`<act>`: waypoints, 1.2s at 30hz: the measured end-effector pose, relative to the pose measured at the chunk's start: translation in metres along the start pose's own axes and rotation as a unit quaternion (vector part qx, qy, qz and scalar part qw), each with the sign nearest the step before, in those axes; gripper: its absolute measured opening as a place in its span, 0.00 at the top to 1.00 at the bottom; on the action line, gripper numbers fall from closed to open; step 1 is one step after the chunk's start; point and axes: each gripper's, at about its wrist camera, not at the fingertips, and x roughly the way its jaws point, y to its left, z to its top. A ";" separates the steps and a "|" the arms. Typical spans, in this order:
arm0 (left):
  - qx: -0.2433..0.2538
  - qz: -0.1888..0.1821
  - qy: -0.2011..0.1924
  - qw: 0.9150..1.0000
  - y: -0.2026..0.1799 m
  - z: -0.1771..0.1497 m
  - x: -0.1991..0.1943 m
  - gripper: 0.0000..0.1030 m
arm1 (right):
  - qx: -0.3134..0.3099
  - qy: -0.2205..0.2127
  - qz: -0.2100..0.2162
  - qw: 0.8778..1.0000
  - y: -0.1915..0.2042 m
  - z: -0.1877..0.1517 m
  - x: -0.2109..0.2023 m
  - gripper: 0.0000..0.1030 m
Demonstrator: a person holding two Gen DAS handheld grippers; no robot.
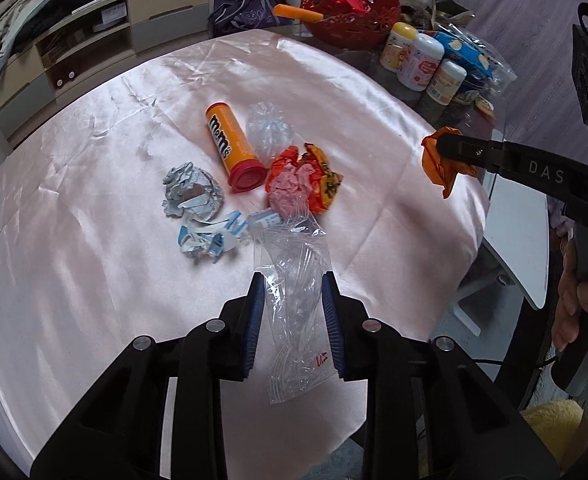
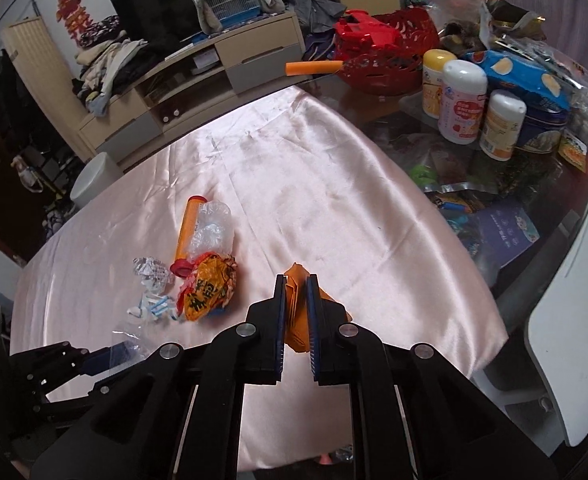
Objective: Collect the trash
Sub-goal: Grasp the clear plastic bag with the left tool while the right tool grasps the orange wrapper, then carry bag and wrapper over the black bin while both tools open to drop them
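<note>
Satin cloth (image 1: 94, 240), pale pink and creased, covers most of the round table and is the largest thing in both views. Behind it, on the bare glass part of the table, stand a red openwork basket (image 1: 354, 24), three white-capped bottles (image 1: 424, 62) and a blue snack packet (image 1: 468, 54), well apart from the trash.

Near the middle of the cloth lies the litter. An orange candy tube (image 1: 232, 146) with a red cap lies on its side, with a crumpled clear plastic wrapper (image 1: 268, 128) just beside it. Touching the tube's cap end is a wad of orange and pink wrappers (image 1: 300, 178). To the left of that sits a ball of silver foil (image 1: 190, 192), and below it a torn blue-and-white paper scrap (image 1: 210, 240).

The left gripper (image 1: 294, 300) holds a clear zip bag (image 1: 298, 320) between its blue pads; the bag hangs slack between them, and its upper corner reaches toward the pink wad, though whether it touches it is hard to tell through the clear film. The right gripper (image 2: 296, 308) is clamped on a folded orange wrapper (image 2: 294, 320), which is lifted clear of the cloth toward the table's right edge; in the left wrist view the same wrapper juts from the narrow black fingers. A hand (image 1: 574, 304) grips that tool's handle at the far right.
</note>
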 end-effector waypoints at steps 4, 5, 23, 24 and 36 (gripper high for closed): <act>0.017 -0.006 -0.013 1.000 -0.020 -0.013 -0.015 0.73 | 0.006 -0.013 -0.025 1.000 -0.015 -0.016 -0.037 0.89; 0.018 -0.008 -0.015 1.000 -0.023 -0.017 -0.019 0.73 | 0.007 -0.016 -0.032 0.999 -0.020 -0.020 -0.046 0.89; 0.067 -0.041 0.004 0.997 -0.092 -0.107 -0.020 0.73 | 0.063 0.001 -0.050 0.997 -0.060 -0.129 -0.092 0.89; 0.068 -0.042 0.009 0.997 -0.094 -0.111 -0.015 0.73 | 0.066 0.006 -0.048 0.997 -0.059 -0.135 -0.088 0.89; 0.062 -0.048 0.094 0.993 -0.096 -0.149 0.049 0.73 | 0.084 0.060 -0.045 0.994 -0.056 -0.193 -0.035 0.89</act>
